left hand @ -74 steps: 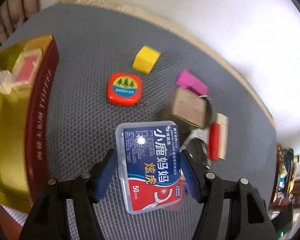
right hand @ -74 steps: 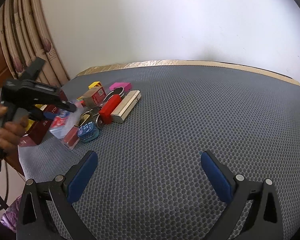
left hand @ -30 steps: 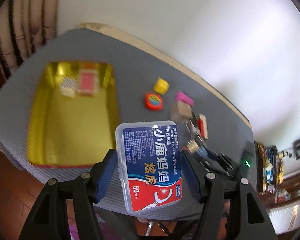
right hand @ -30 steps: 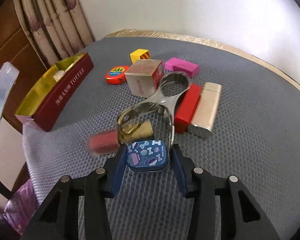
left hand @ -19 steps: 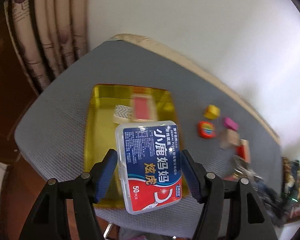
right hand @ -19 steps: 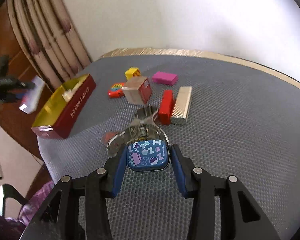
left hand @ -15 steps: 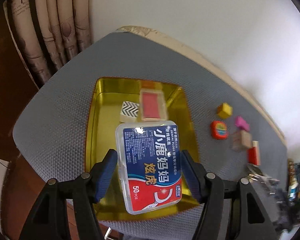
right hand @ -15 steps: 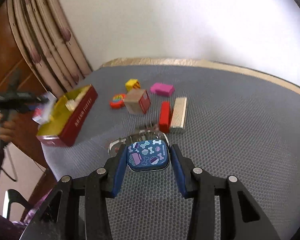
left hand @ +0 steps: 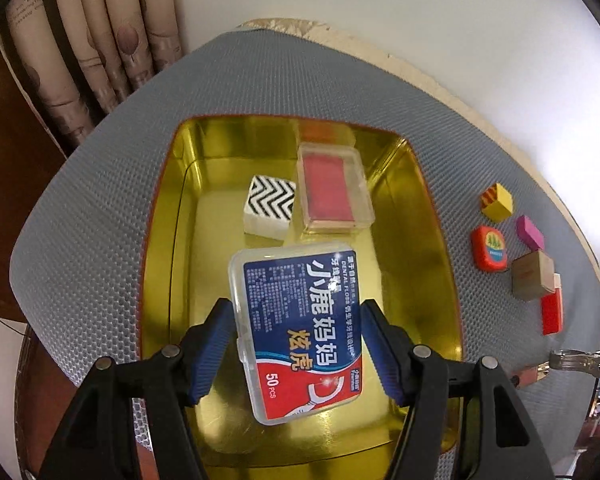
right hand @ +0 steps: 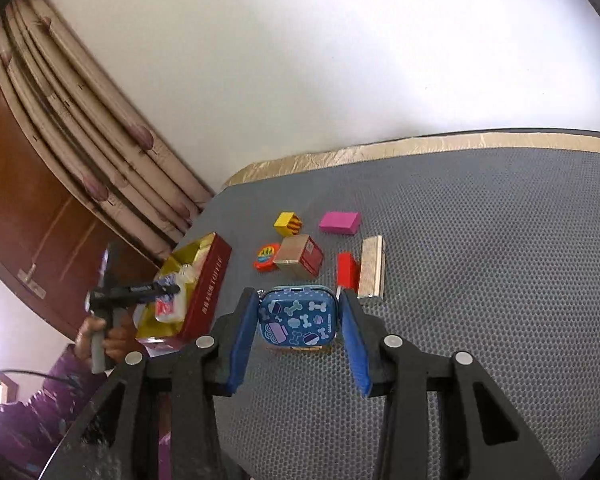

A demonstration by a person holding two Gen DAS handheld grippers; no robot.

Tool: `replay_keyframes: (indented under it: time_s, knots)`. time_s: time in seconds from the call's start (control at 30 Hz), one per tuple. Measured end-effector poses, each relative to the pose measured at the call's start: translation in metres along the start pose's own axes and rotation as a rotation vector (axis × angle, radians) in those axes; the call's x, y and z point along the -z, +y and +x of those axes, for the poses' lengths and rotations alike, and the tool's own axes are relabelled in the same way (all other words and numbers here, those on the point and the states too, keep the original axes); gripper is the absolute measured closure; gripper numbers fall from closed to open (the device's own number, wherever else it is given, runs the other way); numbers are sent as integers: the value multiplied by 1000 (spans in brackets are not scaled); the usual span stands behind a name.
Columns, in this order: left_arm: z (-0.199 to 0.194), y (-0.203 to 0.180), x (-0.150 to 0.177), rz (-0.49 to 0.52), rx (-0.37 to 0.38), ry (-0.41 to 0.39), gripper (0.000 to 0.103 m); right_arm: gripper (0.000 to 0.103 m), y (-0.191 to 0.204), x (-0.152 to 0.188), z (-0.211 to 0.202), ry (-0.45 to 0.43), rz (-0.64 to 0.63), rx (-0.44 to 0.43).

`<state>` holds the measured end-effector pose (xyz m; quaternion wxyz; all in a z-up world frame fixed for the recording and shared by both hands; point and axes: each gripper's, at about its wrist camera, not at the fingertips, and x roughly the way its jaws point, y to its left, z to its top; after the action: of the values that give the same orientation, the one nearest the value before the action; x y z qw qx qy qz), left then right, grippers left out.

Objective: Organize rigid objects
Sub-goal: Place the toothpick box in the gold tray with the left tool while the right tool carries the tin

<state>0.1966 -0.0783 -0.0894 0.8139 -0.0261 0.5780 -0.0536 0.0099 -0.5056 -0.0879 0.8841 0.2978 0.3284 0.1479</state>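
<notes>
My left gripper is shut on a clear dental floss box with a blue and red label, held above the gold tin tray. In the tray lie a zigzag-patterned block and a clear case with a red insert. My right gripper is shut on a small blue tin with bone pictures, held above the grey mat. The left gripper and its floss box also show in the right wrist view, over the red-sided tray.
On the mat right of the tray lie a yellow cube, a round orange tape measure, a pink block, a brown box, a red block and keys. A gold bar lies by the red block. Curtains stand behind.
My left gripper has carried the floss box from the mat to above the tray and lower over it. My right gripper closed on the blue tin and lifted it up and back.
</notes>
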Motion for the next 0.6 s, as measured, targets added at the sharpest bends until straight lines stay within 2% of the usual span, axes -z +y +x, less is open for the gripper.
replay_keyframes:
  time_s: [0.2, 0.33, 0.6]
  knots:
    - [-1, 3, 1, -1, 10, -2, 37, 64, 5, -27, -26, -64, 50, -87]
    - [-5, 1, 1, 35, 10, -27, 37, 64, 35, -46, -30, -73, -39, -87]
    - [-14, 3, 1, 35, 13, -41, 37, 64, 96, -43, 25, 28, -143, -174]
